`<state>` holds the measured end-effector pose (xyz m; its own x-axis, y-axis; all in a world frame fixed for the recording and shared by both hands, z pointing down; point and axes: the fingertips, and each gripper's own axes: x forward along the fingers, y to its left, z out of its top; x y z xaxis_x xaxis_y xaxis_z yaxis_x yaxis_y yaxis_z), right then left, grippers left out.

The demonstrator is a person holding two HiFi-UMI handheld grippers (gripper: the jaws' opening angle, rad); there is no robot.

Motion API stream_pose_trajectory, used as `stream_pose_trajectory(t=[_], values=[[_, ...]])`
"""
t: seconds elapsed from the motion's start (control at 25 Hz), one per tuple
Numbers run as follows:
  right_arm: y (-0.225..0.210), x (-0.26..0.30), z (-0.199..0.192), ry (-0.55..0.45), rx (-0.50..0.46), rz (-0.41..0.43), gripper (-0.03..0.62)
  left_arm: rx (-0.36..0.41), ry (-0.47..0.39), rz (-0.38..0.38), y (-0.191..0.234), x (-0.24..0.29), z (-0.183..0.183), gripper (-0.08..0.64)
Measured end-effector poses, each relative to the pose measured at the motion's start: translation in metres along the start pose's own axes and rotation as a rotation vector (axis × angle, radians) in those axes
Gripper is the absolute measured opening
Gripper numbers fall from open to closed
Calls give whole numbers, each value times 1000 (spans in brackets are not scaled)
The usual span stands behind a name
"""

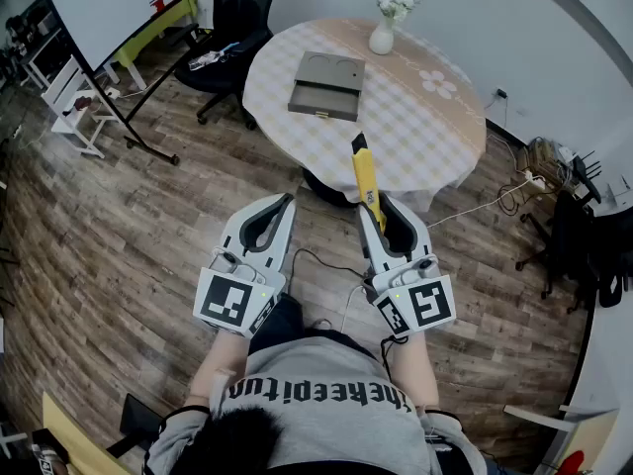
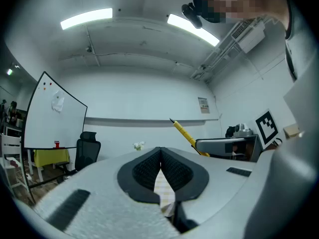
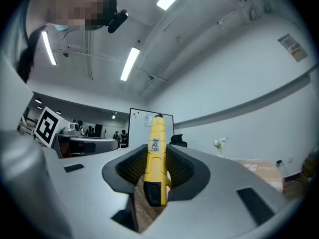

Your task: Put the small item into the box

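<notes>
A yellow utility knife (image 1: 364,171) sticks up and forward from my right gripper (image 1: 372,206), whose pads are shut on its handle. In the right gripper view the knife (image 3: 156,153) stands upright between the dark pads. My left gripper (image 1: 286,202) is beside it, shut with nothing in it; in its own view the tips meet (image 2: 160,149), and the knife (image 2: 187,136) shows off to the right. Both grippers are held close to the person's chest, short of the table. A flat grey box (image 1: 326,85) with an open tray lies on the round table (image 1: 435,132), far ahead.
A white vase with flowers (image 1: 383,34) stands at the table's far side. A black office chair (image 1: 237,23) sits left of the table and a whiteboard on a stand (image 1: 119,8) stands further left. Cables (image 1: 495,198) run over the wooden floor at right.
</notes>
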<state>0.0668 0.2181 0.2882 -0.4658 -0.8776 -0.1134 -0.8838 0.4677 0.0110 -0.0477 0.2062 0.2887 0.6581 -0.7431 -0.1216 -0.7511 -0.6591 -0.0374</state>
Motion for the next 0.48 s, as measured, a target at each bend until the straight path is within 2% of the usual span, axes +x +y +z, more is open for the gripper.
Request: stream_pose_trajectory(t=[0.48], values=[[-2, 9, 0, -6, -5, -9, 121, 1, -4, -8, 9, 6, 1, 17]])
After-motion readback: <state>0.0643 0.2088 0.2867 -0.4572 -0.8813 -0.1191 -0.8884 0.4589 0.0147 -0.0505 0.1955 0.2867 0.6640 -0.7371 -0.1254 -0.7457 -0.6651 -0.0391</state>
